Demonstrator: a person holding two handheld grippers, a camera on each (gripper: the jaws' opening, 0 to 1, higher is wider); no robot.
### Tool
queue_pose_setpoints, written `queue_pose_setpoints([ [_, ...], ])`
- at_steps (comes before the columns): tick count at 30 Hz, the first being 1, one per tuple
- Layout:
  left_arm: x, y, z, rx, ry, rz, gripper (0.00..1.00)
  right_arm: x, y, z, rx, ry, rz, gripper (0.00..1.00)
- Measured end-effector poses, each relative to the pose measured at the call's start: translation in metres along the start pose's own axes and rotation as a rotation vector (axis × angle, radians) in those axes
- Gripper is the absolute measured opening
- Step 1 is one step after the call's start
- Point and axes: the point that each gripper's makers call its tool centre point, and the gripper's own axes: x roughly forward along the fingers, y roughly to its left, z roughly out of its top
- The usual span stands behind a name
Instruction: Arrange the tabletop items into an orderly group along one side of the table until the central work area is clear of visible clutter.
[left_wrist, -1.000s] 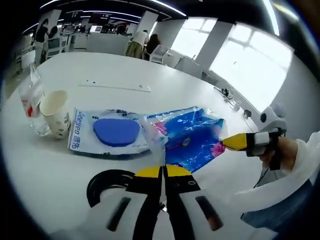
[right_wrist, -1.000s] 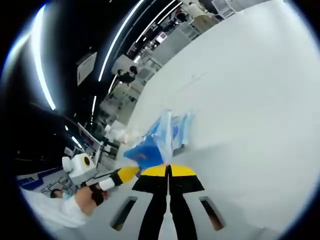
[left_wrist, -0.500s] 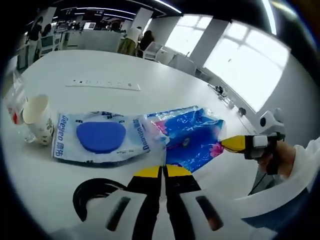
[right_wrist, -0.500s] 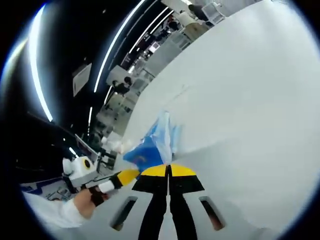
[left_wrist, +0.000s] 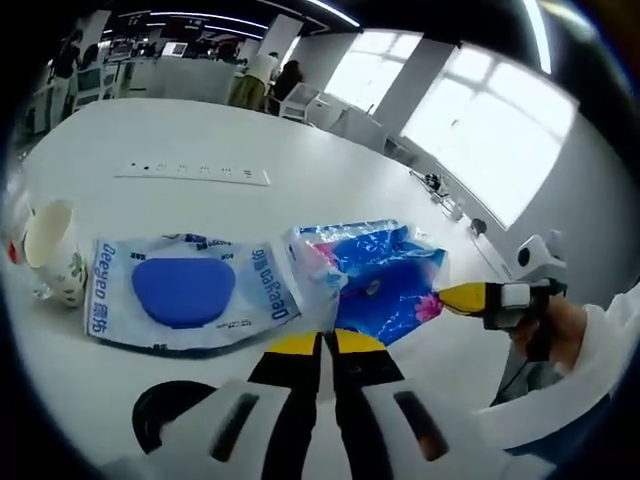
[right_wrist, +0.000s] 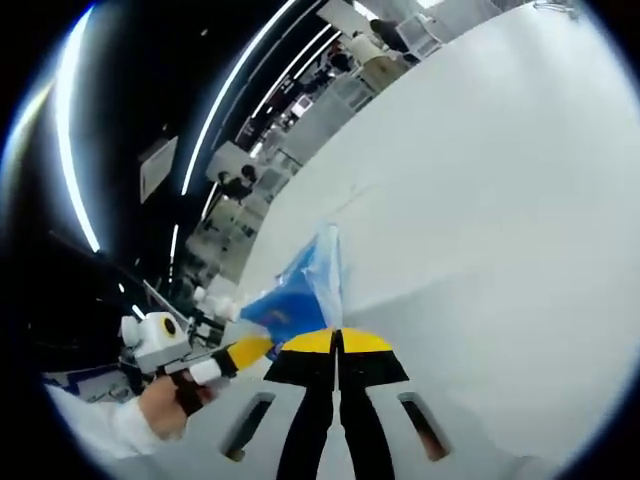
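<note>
Your left tool (left_wrist: 322, 340) sits low over the white tabletop (left_wrist: 300, 190), its yellow-tipped black jaws pressed together with only a hairline seam between them; the crinkled edge of the clear pouch (left_wrist: 190, 295) meets the tips, but whether film is actually pinched there cannot be told. That pouch is a flat, glossy, translucent plastic bag with blue lettering, and it holds a rounded matte blue pad (left_wrist: 183, 291). Overlapping its right end lies a bright blue printed packet (left_wrist: 385, 285), shiny and wrinkled, with pink flower marks. Your right tool (left_wrist: 462, 297) touches the packet's far corner with closed yellow tips, your hand (left_wrist: 550, 335) and white sleeve behind it. At the pouch's left end stands an upright paper cup (left_wrist: 52, 250), cream with a small green print; its contents are hidden. A long white power strip (left_wrist: 195, 174) lies further back, well apart. A black curved object (left_wrist: 165, 415) lies near the left tool body. In the right gripper view, the right tool (right_wrist: 337, 342) is likewise closed to a thin line, with the blue packet (right_wrist: 300, 290) just ahead of the tips and the left tool (right_wrist: 245, 350) coming in beside it.
</note>
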Motion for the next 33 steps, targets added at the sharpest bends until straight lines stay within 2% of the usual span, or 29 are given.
queue_pose_setpoints([
  [7, 0.018, -0.001, 0.006, -0.007, 0.007, -0.005, 0.03, 0.005, -0.01, 0.011, 0.012, -0.018, -0.019, 0.0],
  [18, 0.044, -0.006, 0.012, 0.018, 0.038, -0.018, 0.13, 0.02, -0.029, 0.03, 0.025, -0.028, -0.05, 0.0],
  [26, 0.063, -0.009, 0.01, 0.02, 0.068, -0.034, 0.18, 0.028, -0.048, 0.038, 0.044, -0.031, -0.079, 0.0],
  [33, 0.075, -0.006, 0.003, 0.011, 0.114, -0.031, 0.16, 0.035, -0.064, 0.038, 0.063, -0.02, -0.098, 0.0],
])
